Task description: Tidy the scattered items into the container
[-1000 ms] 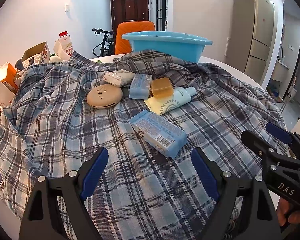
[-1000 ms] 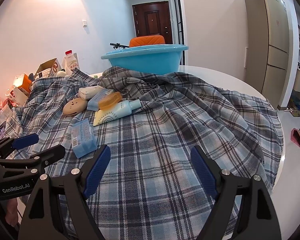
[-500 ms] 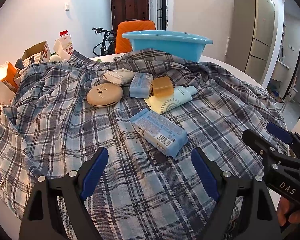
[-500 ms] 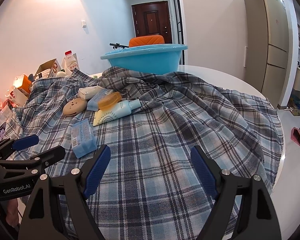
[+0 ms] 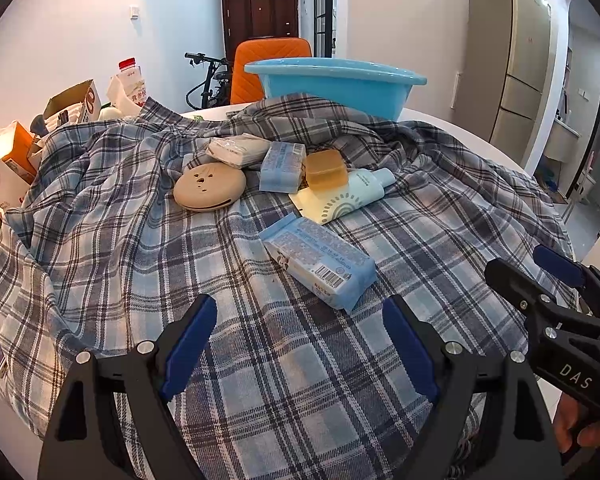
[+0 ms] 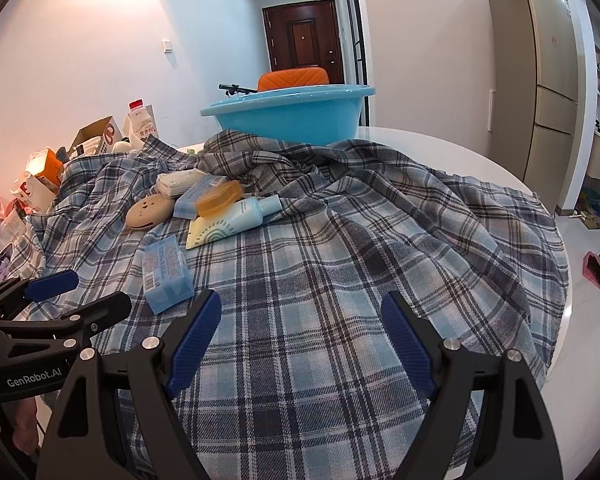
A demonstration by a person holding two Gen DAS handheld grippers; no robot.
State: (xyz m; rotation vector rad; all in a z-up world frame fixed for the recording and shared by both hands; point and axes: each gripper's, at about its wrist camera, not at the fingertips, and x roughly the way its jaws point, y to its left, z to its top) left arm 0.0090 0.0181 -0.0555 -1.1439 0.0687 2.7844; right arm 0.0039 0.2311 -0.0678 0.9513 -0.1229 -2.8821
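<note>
Nearest, the left gripper [image 5: 296,344] and the right gripper [image 6: 300,340] hover empty, jaws spread wide, above the plaid cloth [image 5: 140,240]. Just ahead lies a blue tissue pack [image 5: 320,266]; squaring the left jaws across its narrow width looks best. Beyond sit the round tan case [image 5: 210,186], more packs and a tube [image 5: 352,196]. Farthest, the blue basin [image 5: 336,84] hides its inside.

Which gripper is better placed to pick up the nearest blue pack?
Left, I think. The blue pack lies just ahead of the open left gripper. From the open right gripper it sits off to the left side.
</note>
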